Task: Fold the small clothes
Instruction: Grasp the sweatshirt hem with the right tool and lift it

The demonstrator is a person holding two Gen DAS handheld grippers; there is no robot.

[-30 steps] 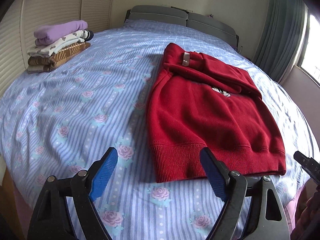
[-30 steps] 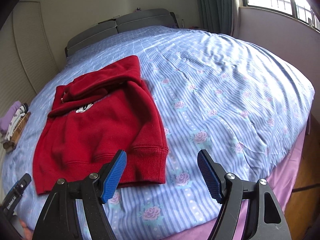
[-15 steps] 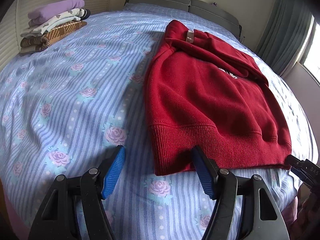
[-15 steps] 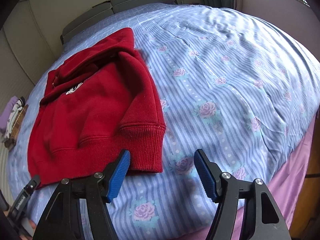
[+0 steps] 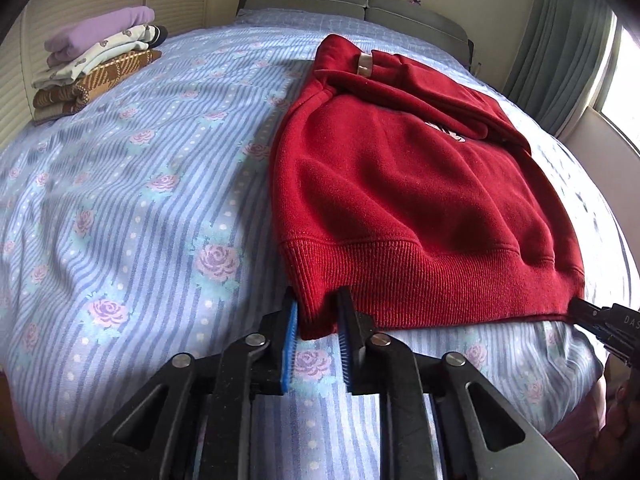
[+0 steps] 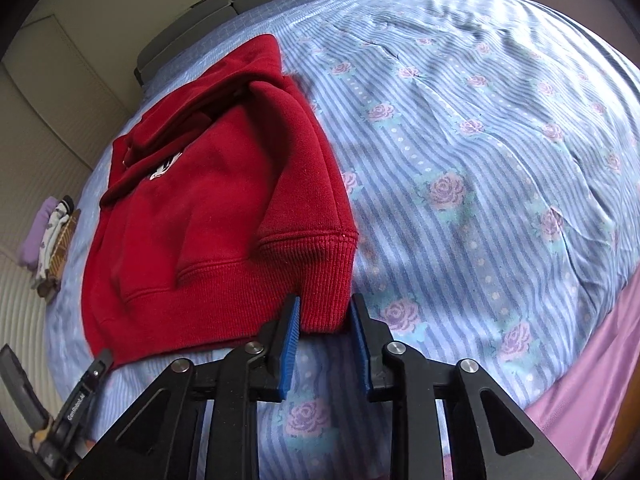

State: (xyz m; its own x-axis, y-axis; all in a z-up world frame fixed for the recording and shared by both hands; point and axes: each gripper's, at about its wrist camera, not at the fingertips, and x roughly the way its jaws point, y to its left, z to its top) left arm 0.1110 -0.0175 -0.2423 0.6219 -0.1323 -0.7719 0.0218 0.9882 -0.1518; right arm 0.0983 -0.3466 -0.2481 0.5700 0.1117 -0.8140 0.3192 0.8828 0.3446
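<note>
Pinching the ribbed hem at its two corners, both grippers are closing on the red sweatshirt (image 5: 400,184), which lies flat on the striped, rose-printed bedspread (image 5: 132,184) with its neck end towards the grey headboard (image 5: 352,0) and its hem at the near edge of the bed. The main risk, as I judge it, is a shallow bite: each pair of jaws has only the very corner of the hem between its blue pads, so when the hem is lifted the thick knit could slide out of one side, leaving the fold crooked. A second risk is catching the bedspread together with the hem, since the pads sit right down at the sheet; that would drag the cover up and rumple the garment. Uneven lifting by the two hands would also skew the fold line. The left gripper (image 5: 316,322) has narrow jaws with the hem's left corner pressed between them; the right gripper (image 6: 325,322) likewise stands narrow around the hem's right corner. Well away from the sweatshirt, off to its left near the wall, sits a pile of folded clothes (image 5: 96,62).
</note>
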